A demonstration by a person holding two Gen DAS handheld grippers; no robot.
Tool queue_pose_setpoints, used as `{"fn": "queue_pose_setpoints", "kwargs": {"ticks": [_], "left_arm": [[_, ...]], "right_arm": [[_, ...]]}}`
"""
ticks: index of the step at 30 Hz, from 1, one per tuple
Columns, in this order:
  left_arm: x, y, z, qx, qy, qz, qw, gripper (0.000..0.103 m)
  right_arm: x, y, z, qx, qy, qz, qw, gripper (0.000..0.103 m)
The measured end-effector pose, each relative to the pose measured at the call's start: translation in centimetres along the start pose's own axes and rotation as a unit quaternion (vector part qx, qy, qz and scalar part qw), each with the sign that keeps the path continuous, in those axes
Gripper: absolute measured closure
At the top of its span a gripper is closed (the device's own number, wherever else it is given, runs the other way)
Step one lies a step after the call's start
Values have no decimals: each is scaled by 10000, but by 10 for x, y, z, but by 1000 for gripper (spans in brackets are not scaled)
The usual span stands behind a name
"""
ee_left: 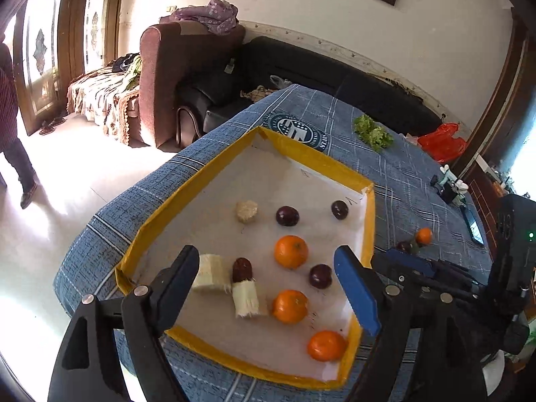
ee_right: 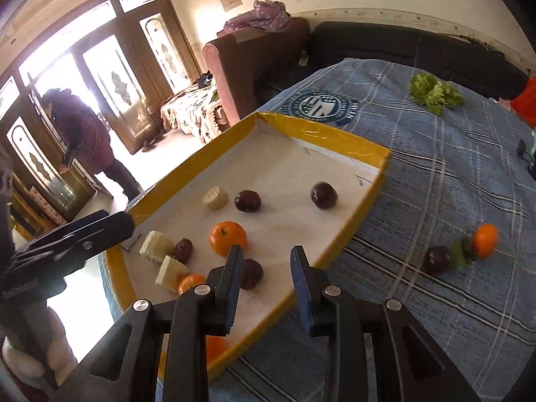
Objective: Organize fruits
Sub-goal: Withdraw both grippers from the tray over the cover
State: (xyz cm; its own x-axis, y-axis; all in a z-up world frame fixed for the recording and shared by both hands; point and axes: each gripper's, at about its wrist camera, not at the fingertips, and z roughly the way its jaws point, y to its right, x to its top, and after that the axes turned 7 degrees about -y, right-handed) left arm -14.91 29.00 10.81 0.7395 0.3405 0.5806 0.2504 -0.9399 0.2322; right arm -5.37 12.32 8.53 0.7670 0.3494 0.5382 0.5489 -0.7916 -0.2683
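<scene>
From the left wrist, the left claw point(ee_left: 273, 284) hangs spread wide and empty over the near end of the yellow-rimmed tray point(ee_left: 311, 157). Inside the tray lie three oranges point(ee_left: 290, 251), four dark plums point(ee_left: 287, 216) and pale cut chunks point(ee_left: 246, 298). Past the tray's right wall the right claw point(ee_left: 407, 254) shows only side-on.

From the right wrist, the right claw point(ee_right: 266, 279) is spread, holding nothing, above the tray's near right wall point(ee_right: 363, 204). Right of the tray, on the blue checked worktop point(ee_right: 435, 184), this view shows a loose plum point(ee_right: 436, 260), a green leaf point(ee_right: 460, 254) and an orange point(ee_right: 485, 240) side by side, with lettuce point(ee_right: 435, 93) beyond.
</scene>
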Motion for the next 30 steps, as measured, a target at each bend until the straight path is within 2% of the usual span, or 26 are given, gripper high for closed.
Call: {"fn": "queue_pose_setpoints", "kwargs": {"ticks": [3, 10, 16, 30], "left_arm": [[-13, 13, -12, 8, 114, 0, 9999, 21], [-42, 52, -43, 723, 668, 417, 9943, 21], [-57, 72, -55, 1102, 807, 652, 9885, 21], [-72, 92, -66, 1201, 849, 886, 9851, 21]], "right_arm": [[-15, 12, -18, -121, 151, 102, 9998, 70], [-43, 38, -58, -167, 455, 465, 9977, 64], [-67, 51, -83, -191, 625, 645, 9958, 64], [-86, 70, -110, -206, 852, 858, 9925, 63]]}}
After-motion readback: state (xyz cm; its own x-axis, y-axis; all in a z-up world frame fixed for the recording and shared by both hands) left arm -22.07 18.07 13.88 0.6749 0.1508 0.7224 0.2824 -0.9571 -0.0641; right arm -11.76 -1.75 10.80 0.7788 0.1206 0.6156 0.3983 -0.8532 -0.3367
